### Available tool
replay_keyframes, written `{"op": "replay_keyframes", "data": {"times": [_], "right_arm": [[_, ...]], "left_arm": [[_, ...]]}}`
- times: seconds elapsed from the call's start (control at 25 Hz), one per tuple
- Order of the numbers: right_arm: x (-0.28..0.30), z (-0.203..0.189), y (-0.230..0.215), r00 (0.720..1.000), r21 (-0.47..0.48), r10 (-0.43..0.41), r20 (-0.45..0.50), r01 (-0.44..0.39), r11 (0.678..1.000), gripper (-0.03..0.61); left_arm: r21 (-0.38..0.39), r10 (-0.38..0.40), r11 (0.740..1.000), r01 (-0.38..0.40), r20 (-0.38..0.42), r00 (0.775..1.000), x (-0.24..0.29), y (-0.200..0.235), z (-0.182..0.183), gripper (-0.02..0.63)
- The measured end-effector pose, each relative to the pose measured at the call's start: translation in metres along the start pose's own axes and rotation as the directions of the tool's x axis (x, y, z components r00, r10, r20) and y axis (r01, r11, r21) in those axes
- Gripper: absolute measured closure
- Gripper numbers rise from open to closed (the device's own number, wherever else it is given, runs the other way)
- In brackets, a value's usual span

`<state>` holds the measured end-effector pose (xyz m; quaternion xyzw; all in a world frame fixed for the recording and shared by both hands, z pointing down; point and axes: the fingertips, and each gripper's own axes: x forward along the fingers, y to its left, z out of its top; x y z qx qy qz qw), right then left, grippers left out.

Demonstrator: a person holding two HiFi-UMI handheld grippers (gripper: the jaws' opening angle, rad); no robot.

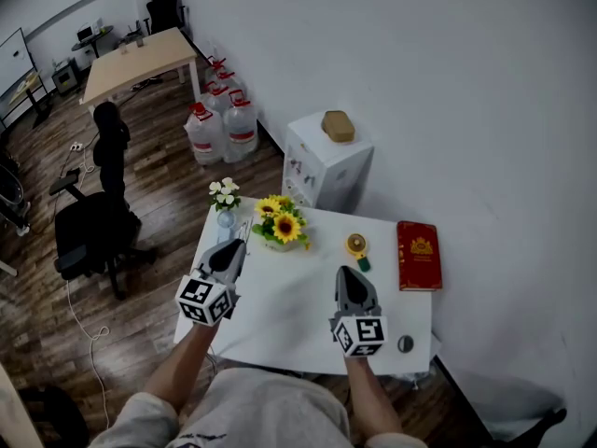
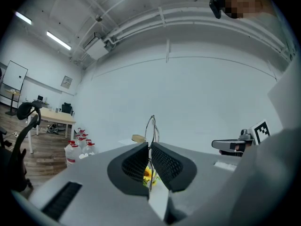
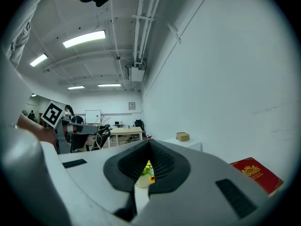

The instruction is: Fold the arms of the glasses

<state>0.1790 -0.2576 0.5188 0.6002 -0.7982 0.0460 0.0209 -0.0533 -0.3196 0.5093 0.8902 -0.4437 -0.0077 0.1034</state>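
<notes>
Thin wire-framed glasses (image 2: 151,124) stick up from between the jaws of my left gripper (image 2: 150,148), which is shut on them; part of the frame is hidden by the pads. In the head view the left gripper (image 1: 230,249) hovers over the left edge of the white table (image 1: 298,329), near the flowers. My right gripper (image 3: 149,143) is shut with nothing between its pads. It hangs over the table's middle (image 1: 346,275), apart from the glasses. Both grippers point level, away from me.
A vase of sunflowers (image 1: 280,225) and a small vase of white flowers (image 1: 225,200) stand at the table's far left. A yellow round object (image 1: 356,245), a red book (image 1: 418,255) and a small dark disc (image 1: 405,343) lie to the right. Behind stand a white cabinet (image 1: 326,161) and water bottles (image 1: 219,124).
</notes>
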Motion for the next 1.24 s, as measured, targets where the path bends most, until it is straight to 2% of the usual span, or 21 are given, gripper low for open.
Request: {"op": "replay_keyframes", "data": {"times": [0.32,1.24], "right_arm": [[-0.003,-0.01,0.001,1.0,-0.007,-0.007,-0.029,0.007,1.0,0.581],[-0.009,-0.009,-0.009,0.999,-0.011,-0.036,-0.014,0.036,0.999,0.581]], "left_arm": [[-0.028,-0.01,1.0,0.009,-0.034,0.999,-0.002,-0.005,-0.019,0.592],[-0.034,-0.023,0.999,0.022,-0.039,0.999,0.004,-0.013,-0.021,0.592]]}}
